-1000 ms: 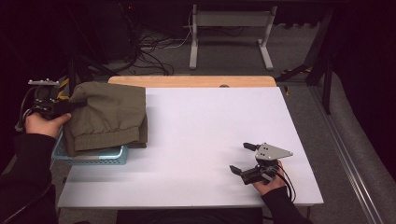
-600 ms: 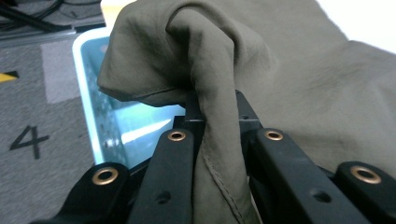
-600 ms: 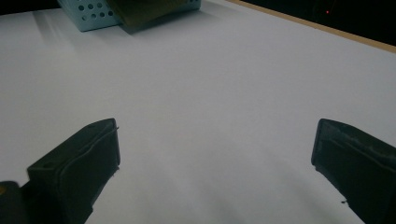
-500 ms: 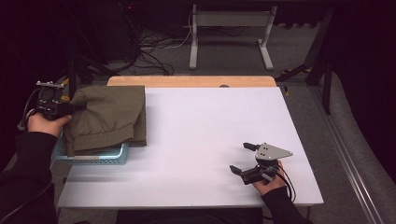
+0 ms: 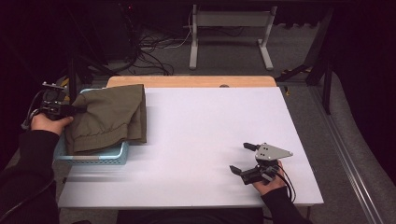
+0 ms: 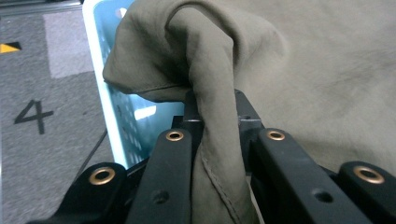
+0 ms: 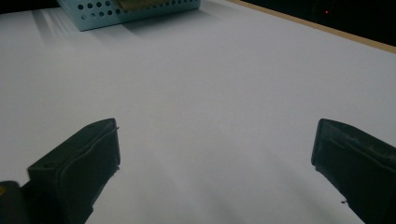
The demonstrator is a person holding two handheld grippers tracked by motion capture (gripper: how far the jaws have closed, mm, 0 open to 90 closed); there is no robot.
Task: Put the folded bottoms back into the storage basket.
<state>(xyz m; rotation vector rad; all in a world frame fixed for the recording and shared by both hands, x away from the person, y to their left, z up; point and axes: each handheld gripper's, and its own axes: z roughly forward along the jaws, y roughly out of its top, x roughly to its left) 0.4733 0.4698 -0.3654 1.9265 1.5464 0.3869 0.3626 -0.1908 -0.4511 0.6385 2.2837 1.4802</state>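
garment: olive-green folded cloth (image 5: pixel 109 116), looks like trousers or a jacket, lying over the top of the basket at the table's left edge, one side spilling past the right rim

basket: light blue perforated plastic basket (image 5: pixel 93 157), mostly buried under the cloth, probably where the thing is meant to end up

left gripper: left gripper (image 5: pixel 74 110) is clamped on a bunched fold at the cloth's left edge; in the left gripper view the fabric (image 6: pixel 215 116) is squeezed right between the black jaws, so I'd guess it's lowering or tucking that end in

right gripper: right gripper (image 5: pixel 246 158) rests on the bare white table (image 5: pixel 205 135), near right, jaws spread wide with nothing in them, just parked out of the way

my read: a one-handed job for now
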